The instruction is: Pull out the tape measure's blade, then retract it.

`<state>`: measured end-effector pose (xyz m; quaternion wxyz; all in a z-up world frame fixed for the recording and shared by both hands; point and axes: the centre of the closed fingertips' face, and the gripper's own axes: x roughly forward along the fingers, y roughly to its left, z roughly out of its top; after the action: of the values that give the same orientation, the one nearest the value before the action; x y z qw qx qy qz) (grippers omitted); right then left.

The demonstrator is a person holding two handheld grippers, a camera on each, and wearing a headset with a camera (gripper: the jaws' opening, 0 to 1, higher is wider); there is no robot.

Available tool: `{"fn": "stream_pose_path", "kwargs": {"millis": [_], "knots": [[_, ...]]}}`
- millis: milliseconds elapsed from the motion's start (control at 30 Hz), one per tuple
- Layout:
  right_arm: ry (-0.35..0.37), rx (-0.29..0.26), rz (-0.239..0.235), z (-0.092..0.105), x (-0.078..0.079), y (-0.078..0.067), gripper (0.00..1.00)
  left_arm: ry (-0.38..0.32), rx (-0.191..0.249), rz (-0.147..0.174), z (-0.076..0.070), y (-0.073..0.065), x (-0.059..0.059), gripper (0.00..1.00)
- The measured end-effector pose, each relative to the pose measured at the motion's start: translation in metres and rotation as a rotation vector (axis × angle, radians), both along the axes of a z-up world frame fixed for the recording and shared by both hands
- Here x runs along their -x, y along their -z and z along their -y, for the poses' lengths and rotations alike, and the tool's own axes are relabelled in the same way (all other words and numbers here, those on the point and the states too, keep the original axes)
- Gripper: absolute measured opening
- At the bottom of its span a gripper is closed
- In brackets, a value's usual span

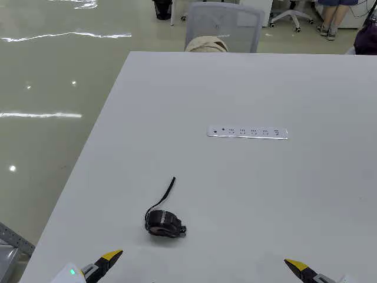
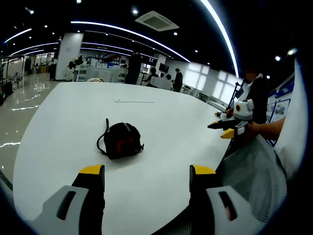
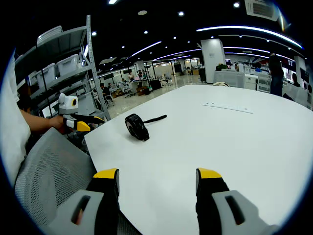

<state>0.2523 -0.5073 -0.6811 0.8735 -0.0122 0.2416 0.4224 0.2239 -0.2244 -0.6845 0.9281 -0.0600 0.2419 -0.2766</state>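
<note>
Tape measure [image 1: 164,223] is sitting toward the table's [image 1: 247,82] near-left corner. Left gripper [image 2: 146,172] and right gripper [image 3: 157,175] are hovering at the near edge, jaws apart. Open tabletop is stretching toward the power strip [image 1: 247,132].

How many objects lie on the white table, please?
2: the black tape measure near the person's edge, and a white power strip lying flat farther away. Nothing seems hidden.
</note>
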Motion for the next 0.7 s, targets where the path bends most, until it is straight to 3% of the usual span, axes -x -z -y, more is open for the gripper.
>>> {"fn": "stream_pose_path", "kwargs": {"millis": [133,167,267,700], "knots": [[-0.001,0.000,0.006,-0.0001,0.0000,-0.0004,0.64,0.003,0.004,0.000,0.0006,0.0000,0.0003,0.69],[-0.006,-0.006,0.008,-0.0005,0.0009,-0.0011,0.65,0.008,0.025,0.006,0.0037,-0.0022,0.0005,0.70],[-0.010,-0.021,0.038,0.0000,0.0008,-0.0059,0.65,0.014,0.013,0.005,0.0050,-0.0016,0.0011,0.70],[-0.009,-0.043,0.037,-0.0011,0.0016,-0.0045,0.71,-0.008,0.042,0.010,0.0036,-0.0037,0.0005,0.73]]}}
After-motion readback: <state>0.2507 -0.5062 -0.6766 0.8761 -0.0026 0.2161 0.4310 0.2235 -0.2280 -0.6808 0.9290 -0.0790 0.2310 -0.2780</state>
